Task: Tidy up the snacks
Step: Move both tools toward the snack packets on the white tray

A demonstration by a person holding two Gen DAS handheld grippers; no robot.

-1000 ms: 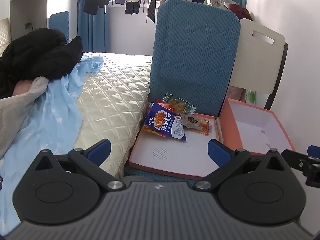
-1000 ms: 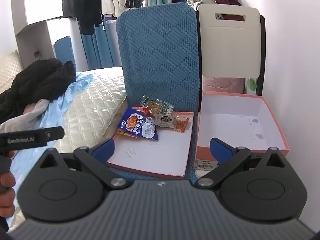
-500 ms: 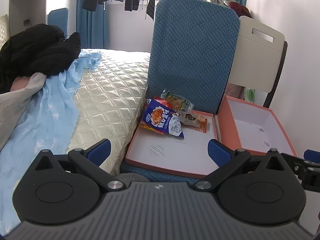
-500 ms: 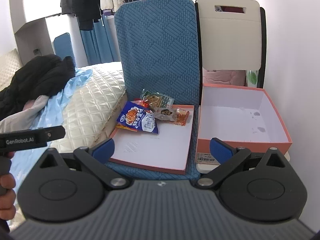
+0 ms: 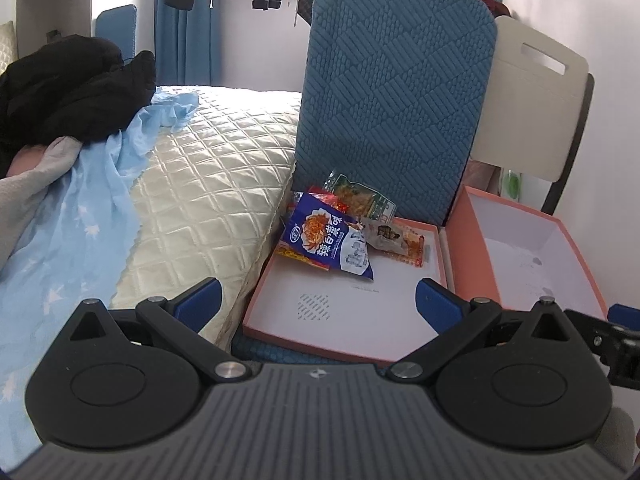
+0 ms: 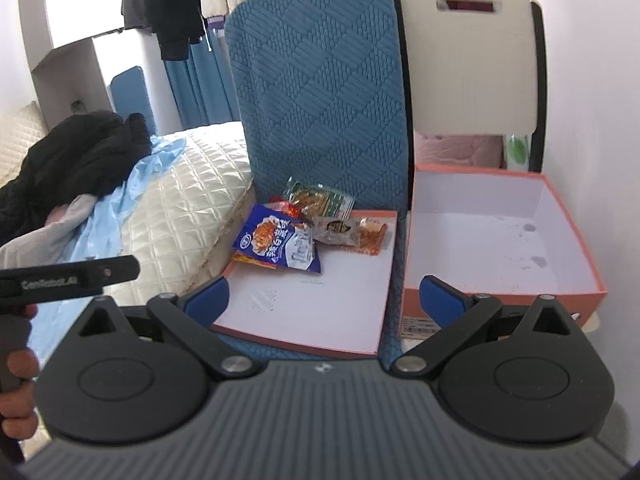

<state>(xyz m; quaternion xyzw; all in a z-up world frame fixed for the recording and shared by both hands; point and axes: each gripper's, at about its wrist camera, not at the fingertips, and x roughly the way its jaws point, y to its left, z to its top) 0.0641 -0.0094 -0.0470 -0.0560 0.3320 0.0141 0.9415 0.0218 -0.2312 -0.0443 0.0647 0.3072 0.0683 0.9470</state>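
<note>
Several snack packets lie at the far end of a shallow orange-rimmed lid (image 5: 360, 320) (image 6: 320, 304) on a blue chair seat. A blue packet (image 5: 330, 242) (image 6: 278, 242) lies at the left, a green one (image 5: 360, 196) (image 6: 320, 200) behind it, and a clear-and-orange one (image 5: 396, 238) (image 6: 348, 232) at the right. To the right stands a deeper orange box (image 5: 532, 252) (image 6: 492, 240) with a white inside and nothing in it. My left gripper (image 5: 318, 298) is open, short of the lid. My right gripper (image 6: 324, 300) is open above the lid's near part, holding nothing.
The blue quilted chair back (image 5: 392, 100) rises right behind the snacks. A white chair (image 5: 532, 100) stands behind the orange box, with a white wall at the right. A cream quilted bed (image 5: 200, 180) with light blue cloth and black clothes lies at the left. A hand (image 6: 16, 368) holds the left gripper.
Both grippers have moved a little closer to the lid and box, which now look larger. Both stay open, and the snacks have not moved.
</note>
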